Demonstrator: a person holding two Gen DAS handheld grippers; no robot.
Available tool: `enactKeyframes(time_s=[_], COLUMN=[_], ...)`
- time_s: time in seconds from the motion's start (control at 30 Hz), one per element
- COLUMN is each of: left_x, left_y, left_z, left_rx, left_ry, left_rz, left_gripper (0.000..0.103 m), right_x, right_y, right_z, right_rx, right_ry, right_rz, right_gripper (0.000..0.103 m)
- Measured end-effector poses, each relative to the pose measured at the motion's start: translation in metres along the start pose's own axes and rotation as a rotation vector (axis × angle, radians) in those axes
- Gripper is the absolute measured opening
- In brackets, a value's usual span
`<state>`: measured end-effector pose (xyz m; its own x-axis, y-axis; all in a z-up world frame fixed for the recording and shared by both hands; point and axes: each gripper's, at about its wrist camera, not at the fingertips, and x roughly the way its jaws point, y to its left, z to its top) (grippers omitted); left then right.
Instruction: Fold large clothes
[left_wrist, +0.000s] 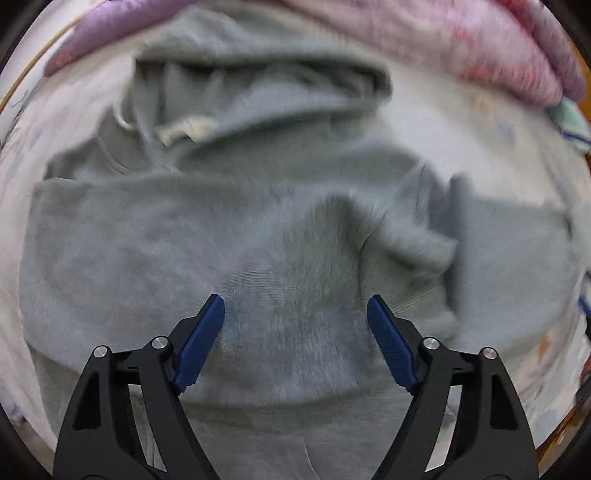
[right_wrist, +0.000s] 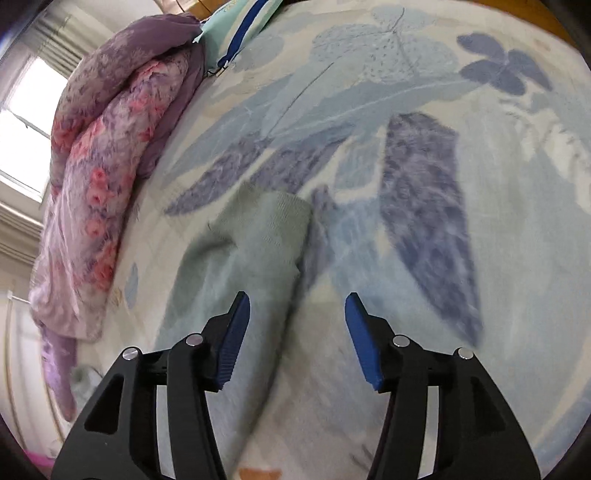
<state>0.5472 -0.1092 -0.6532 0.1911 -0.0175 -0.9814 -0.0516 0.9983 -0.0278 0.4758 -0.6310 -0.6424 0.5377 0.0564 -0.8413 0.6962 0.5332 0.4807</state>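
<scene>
Blue ribbed pads on my left gripper stand wide apart with nothing between them; I see only the grey-green hoodie below the gap, its fabric filling the space between the fingers and spreading out toward 9 and 3 o'clock. At 3 o'clock a sleeve lies folded across the body, its ribbed cuff just beside the right-hand finger. Further out at 12 o'clock the hood is bunched, with a pale drawstring at 11. This view is blurred, so I can't tell whether the tips touch the cloth.

My right gripper is also spread open and holds nothing. A grey-green sleeve runs under its left-hand finger and out toward 11 o'clock, ending in a ribbed cuff; its edge lies in the gap, nearer the left finger. Beyond lies the blue leaf-print bedsheet, and at 9 to 10 o'clock a pink-and-purple floral quilt is heaped.
</scene>
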Motion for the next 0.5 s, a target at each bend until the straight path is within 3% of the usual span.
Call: enactKeyframes(time_s=[0.03, 0.1, 0.2, 0.33, 0.5], left_x=[0.013, 0.017, 0.02, 0.023, 0.028], left_y=[-0.005, -0.008, -0.01, -0.009, -0.009], left_z=[0.0, 0.001, 0.004, 0.008, 0.016], left_rx=[0.023, 0.035, 0.045, 0.051, 0.051], left_ry=[0.035, 0.027, 0.036, 0.045, 0.048], left_rz=[0.012, 0.021, 0.017, 0.005, -0.006], left_gripper=[0.079, 0.079, 0.079, 0.081, 0.083], right_x=[0.007, 0.024, 0.031, 0.034, -0.002], right_y=[0.001, 0.008, 0.011, 0.021, 0.061], right_z=[0.002, 0.004, 0.005, 0.008, 0.001], right_rx=[0.003, -0.027, -0.028, -0.05, -0.16], right_ry=[0.015, 0.051, 0.018, 0.034, -0.048], right_rz=[0.022, 0.014, 0.021, 0.058, 0.074], right_gripper=[0.051, 0.052, 0.053, 0.013, 0.01])
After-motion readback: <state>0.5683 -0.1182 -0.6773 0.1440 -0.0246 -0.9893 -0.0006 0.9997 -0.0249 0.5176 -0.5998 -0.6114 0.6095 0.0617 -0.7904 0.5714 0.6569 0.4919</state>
